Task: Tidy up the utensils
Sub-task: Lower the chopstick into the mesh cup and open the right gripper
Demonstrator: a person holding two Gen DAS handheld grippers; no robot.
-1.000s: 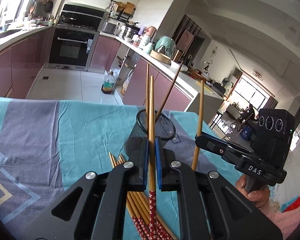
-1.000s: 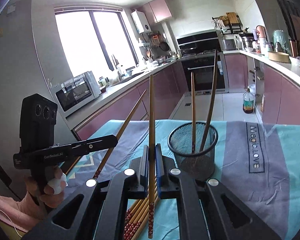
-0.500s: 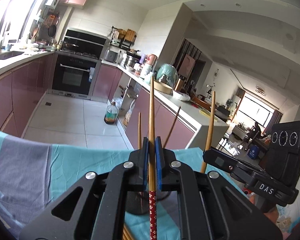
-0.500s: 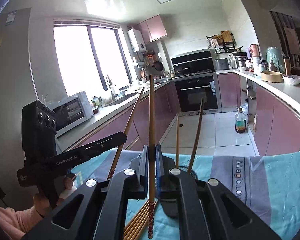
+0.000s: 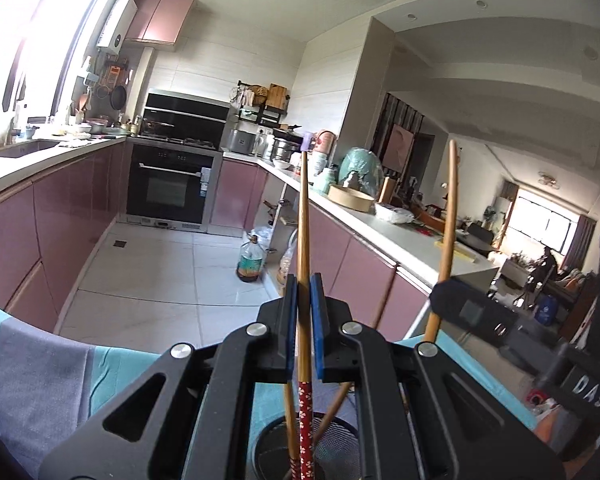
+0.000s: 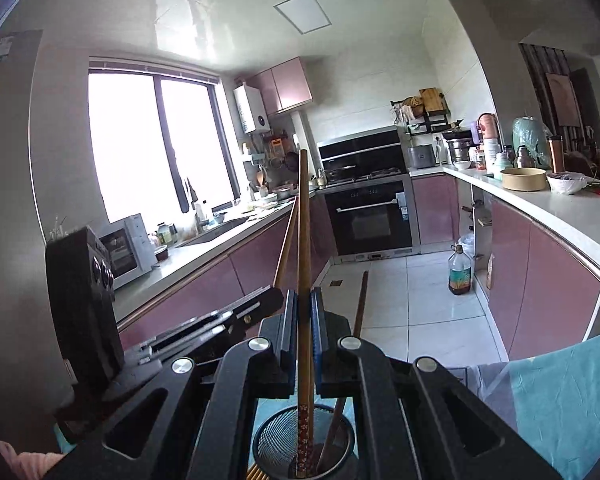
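Observation:
My left gripper [image 5: 304,280] is shut on a wooden chopstick [image 5: 304,220] with a red flowered end. It stands upright with its red end over the black mesh cup [image 5: 268,446], which holds two other chopsticks. My right gripper [image 6: 304,296] is shut on another such chopstick [image 6: 303,240], whose red end reaches down into the same mesh cup [image 6: 272,440]. The right gripper shows at the right of the left wrist view [image 5: 480,316] with its chopstick [image 5: 448,220]. The left gripper shows at the left of the right wrist view [image 6: 220,320].
The cup stands on a table with a teal and grey cloth [image 5: 40,380], also in the right wrist view [image 6: 560,392]. Loose chopstick ends [image 6: 256,474] lie beside the cup. Kitchen counters, an oven [image 5: 168,184] and an oil bottle [image 5: 250,260] on the floor lie beyond.
Both grippers have risen and tipped upward, bringing their chopsticks upright over the mesh cup. The cup has slid to the bottom of both views, and the table has mostly left view.

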